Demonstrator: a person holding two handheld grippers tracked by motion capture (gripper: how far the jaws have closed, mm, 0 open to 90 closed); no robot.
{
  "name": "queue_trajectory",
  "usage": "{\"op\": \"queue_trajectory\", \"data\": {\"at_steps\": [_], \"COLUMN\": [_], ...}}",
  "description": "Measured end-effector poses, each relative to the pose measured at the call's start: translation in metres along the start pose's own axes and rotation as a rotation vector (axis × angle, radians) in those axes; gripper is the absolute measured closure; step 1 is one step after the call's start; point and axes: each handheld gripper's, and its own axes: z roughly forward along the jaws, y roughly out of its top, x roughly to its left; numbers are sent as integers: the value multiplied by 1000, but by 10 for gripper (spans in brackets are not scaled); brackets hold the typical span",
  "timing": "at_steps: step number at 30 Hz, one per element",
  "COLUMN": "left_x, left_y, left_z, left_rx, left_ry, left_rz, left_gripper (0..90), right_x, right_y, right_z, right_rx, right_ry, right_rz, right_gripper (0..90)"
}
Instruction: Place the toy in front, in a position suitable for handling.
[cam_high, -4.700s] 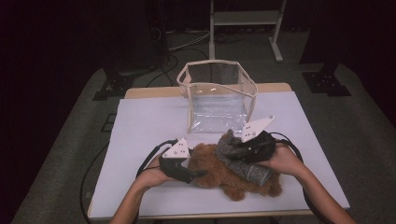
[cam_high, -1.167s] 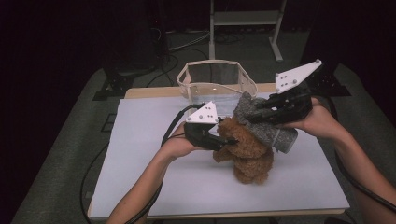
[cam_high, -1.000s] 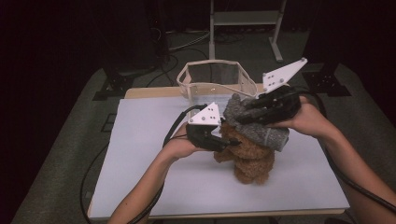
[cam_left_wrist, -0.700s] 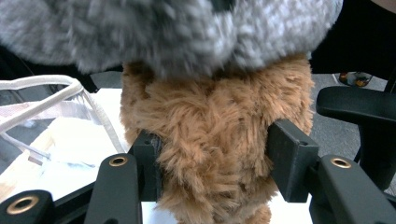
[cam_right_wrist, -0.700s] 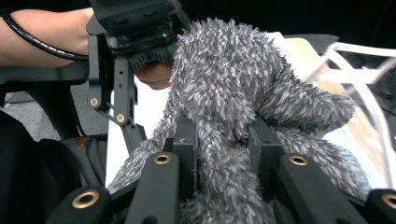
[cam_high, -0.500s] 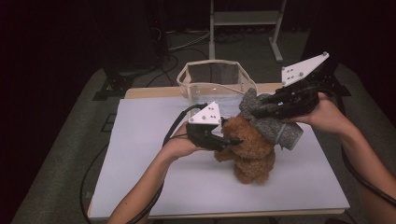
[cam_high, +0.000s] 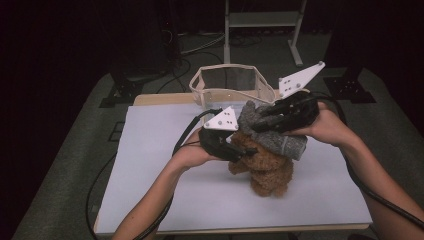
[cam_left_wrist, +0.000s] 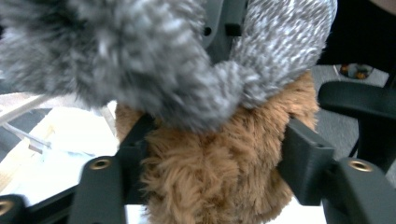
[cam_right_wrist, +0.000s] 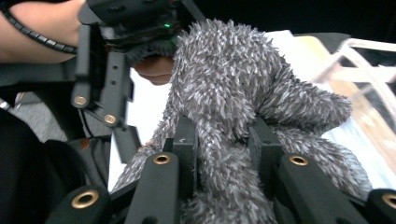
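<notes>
High view: a brown teddy bear (cam_high: 264, 167) is seen standing at the centre of the white tabletop (cam_high: 150, 165), with a grey sock (cam_high: 272, 132) draped over its head. The bear is gripped by the left gripper (cam_high: 244, 150) from nine o'clock; the sock is gripped by the right gripper (cam_high: 260, 125) from three o'clock. A clear plastic bag (cam_high: 231, 90) with a cream rim stands open at twelve o'clock, just behind the bear. The step in hand is judged to be the drawing of the sock over the bear, or off it; which cannot be told. For the next move, a steady hold on the bear and a pull along the sock's length would be called for.

Left gripper view: the fingers (cam_left_wrist: 306, 154) are clamped on the bear's brown fur, one on each side, with grey sock above.

Right gripper view: the fingers (cam_right_wrist: 184, 140) are closed on a fold of the fuzzy sock; the left gripper is seen at ten o'clock.

Surroundings: the tabletop carries no other items. The room is dark, with grey carpet (cam_high: 65, 165), trailing cables and a metal stand (cam_high: 262, 22) at twelve o'clock.
</notes>
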Motion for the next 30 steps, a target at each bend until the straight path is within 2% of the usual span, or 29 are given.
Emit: {"op": "queue_trajectory", "data": {"at_steps": [1, 5, 7, 8, 10, 13, 15, 18, 19, 23, 24, 25, 26, 28, 30], "left_x": [0, 1, 1, 1, 0, 0, -1, -1, -2, -3, -3, -2, -2, -2, -2], "left_y": [-2, -5, -6, -6, -6, -6, -4, 0, 3, 7, 8, 7, 5, 1, 0], "left_z": [-1, -6, -6, -7, -6, -4, -3, -5, -6, -8, -9, -10, -11, -12, -12], "left_rx": [2, -6, -12, -17, -18, -2, 5, -5, -9, -4, -4, 5, 20, 27, 45], "left_ry": [-1, -2, 0, 5, 2, 0, 6, 1, 5, 17, 19, 15, 10, 1, 11], "left_rz": [0, -7, -11, -10, -9, -2, 0, -11, -15, -19, -22, -23, -16, -24, -26], "left_gripper": [409, 428, 425, 424, 425, 426, 419, 327, 274, 221, 228, 228, 333, 355, 361], "right_x": [3, 1, -1, -4, -6, -8, -9, -8, -7, -5, -4, -4, -2, -2, -1], "right_y": [5, 6, 4, -2, -5, -17, -22, -25, -23, -13, -8, -8, -4, -3, -4], "right_z": [5, 0, -6, -16, -20, -34, -37, -29, -22, -7, 1, 1, 4, 3, -4], "right_rx": [21, 27, 19, 2, -9, -50, -65, -69, -76, -65, -61, -61, -53, -53, -69], "right_ry": [1, -15, -28, -43, -46, -64, -69, -62, -46, -21, -5, -5, -1, -3, -13], "right_rz": [-20, -31, -15, 1, 9, 38, 55, 59, 54, 30, 15, 15, -6, -8, -7], "right_gripper": [688, 688, 688, 688, 687, 687, 688, 688, 688, 687, 686, 686, 686, 685, 684]}}
